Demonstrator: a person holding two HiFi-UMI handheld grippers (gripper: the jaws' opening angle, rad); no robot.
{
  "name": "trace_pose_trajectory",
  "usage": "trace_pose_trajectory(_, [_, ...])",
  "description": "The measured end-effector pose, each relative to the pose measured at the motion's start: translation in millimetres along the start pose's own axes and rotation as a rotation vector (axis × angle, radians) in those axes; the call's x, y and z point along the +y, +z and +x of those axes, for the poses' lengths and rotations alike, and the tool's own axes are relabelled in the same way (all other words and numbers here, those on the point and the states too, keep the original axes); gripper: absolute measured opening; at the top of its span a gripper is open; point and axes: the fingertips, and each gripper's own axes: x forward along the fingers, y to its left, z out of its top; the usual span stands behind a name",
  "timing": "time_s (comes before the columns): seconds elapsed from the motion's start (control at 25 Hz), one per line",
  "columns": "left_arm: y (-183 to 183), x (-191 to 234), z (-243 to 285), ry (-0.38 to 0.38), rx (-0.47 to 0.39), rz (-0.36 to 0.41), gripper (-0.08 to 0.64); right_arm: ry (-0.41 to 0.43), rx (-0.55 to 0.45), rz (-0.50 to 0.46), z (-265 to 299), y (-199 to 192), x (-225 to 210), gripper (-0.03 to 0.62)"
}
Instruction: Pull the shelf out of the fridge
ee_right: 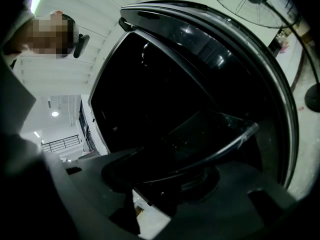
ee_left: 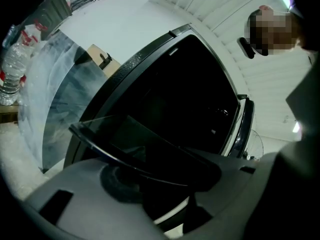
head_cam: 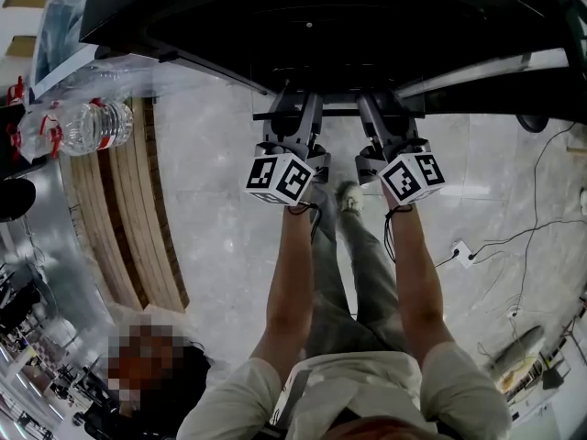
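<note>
The black fridge (head_cam: 321,16) stands open at the top of the head view, its inside dark. A thin glass shelf with a dark front edge (head_cam: 335,115) sticks out of it at gripper height. My left gripper (head_cam: 292,122) and right gripper (head_cam: 385,122) sit side by side on that edge. In the left gripper view the shelf (ee_left: 125,139) runs across between the jaws of the left gripper (ee_left: 160,179), which are shut on its rim. The right gripper view shows the shelf (ee_right: 210,134) clamped the same way in the right gripper (ee_right: 165,179).
A pack of water bottles (head_cam: 87,126) in plastic wrap lies at the left beside wooden slats (head_cam: 128,218). A person (head_cam: 147,365) crouches at the lower left. Cables and a power strip (head_cam: 459,250) lie on the floor at the right. A standing fan (ee_right: 250,4) is beyond the fridge.
</note>
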Motion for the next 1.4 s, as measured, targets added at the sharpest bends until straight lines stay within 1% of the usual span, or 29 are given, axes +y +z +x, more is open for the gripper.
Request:
trace_pose_trajectory(0.68, [0,-18,-33,-0.018,0.005,0.02,0.213,0.008,-0.007,0.012,-34,-2,21,0.195])
trace_pose_trajectory(1.4, [1,-24,-66,-0.004,0.008,0.014,0.213,0.023,0.018,0.012,-57,-11,43,0.195])
